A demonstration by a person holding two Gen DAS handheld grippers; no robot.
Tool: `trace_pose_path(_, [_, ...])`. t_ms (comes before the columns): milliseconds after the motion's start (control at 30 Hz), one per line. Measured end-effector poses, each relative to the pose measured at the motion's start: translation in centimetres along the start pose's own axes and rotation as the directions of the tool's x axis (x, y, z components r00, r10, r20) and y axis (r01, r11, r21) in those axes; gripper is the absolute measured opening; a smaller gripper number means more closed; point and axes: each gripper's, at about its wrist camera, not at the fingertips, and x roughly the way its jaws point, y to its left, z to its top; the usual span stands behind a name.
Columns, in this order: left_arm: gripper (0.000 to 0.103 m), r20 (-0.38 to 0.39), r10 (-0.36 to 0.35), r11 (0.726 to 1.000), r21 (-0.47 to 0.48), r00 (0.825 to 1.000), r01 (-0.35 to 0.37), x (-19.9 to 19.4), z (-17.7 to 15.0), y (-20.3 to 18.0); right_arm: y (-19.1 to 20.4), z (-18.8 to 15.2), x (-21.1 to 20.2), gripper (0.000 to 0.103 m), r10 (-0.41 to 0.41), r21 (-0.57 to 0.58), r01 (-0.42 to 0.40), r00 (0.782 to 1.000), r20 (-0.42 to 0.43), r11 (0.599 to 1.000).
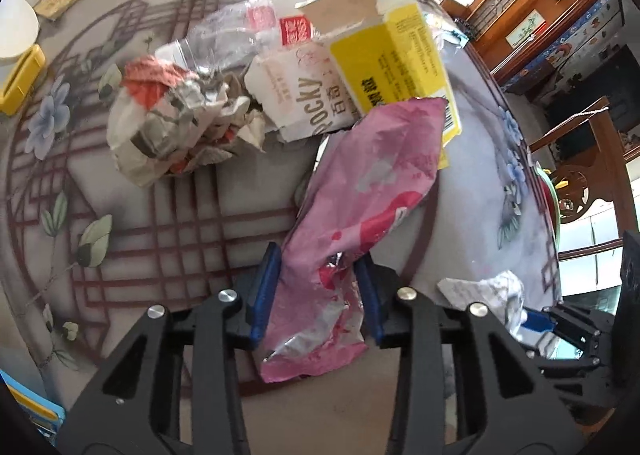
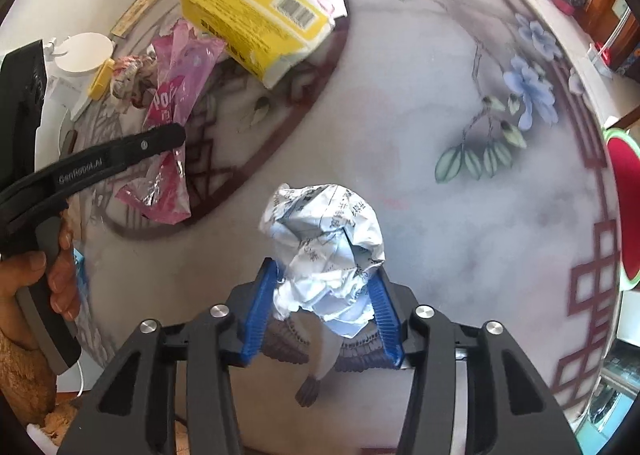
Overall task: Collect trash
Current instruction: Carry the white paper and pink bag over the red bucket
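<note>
Left claw (image 1: 318, 287) pinches a crinkled pink foil wrapper (image 1: 352, 191); right claw (image 2: 326, 307) grips a crumpled printed paper ball (image 2: 326, 251). Beyond, at 12 o'clock on the glossy painted table (image 2: 460, 215): yellow carton (image 1: 396, 67), wadded paper (image 1: 176, 119).

On the table (image 1: 168, 223), the Pocky wrapper (image 1: 352, 191) lies between the left gripper's (image 1: 316, 287) fingers, its far end touching the carton (image 1: 396, 59), which leans over the Pocky box (image 1: 296, 99). Left of the box lies a crumpled paper bag (image 1: 176, 123), behind it a plastic bag (image 1: 224, 31). The paper ball (image 2: 328, 251) sits between the right gripper's (image 2: 324, 311) fingers, right of the wrapper.
</note>
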Motion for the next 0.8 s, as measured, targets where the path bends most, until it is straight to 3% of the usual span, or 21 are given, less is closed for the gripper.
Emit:
trace_pose_path(367, [0.036,0.099,-0.055,0.998,0.020,0.994,0.053,-4.4,0.7,-2.6,-0.7,0.2,-3.3,0.041,0.020,-0.003,-0.020,0.994,0.103,1.000])
trace_pose_path(800, [0.036,0.098,-0.068,0.997,0.050,0.993,0.064,-4.0,0.5,-5.8,-4.5,-0.7,-5.6,0.042,0.014,0.068,-0.024,0.990,0.143,0.997])
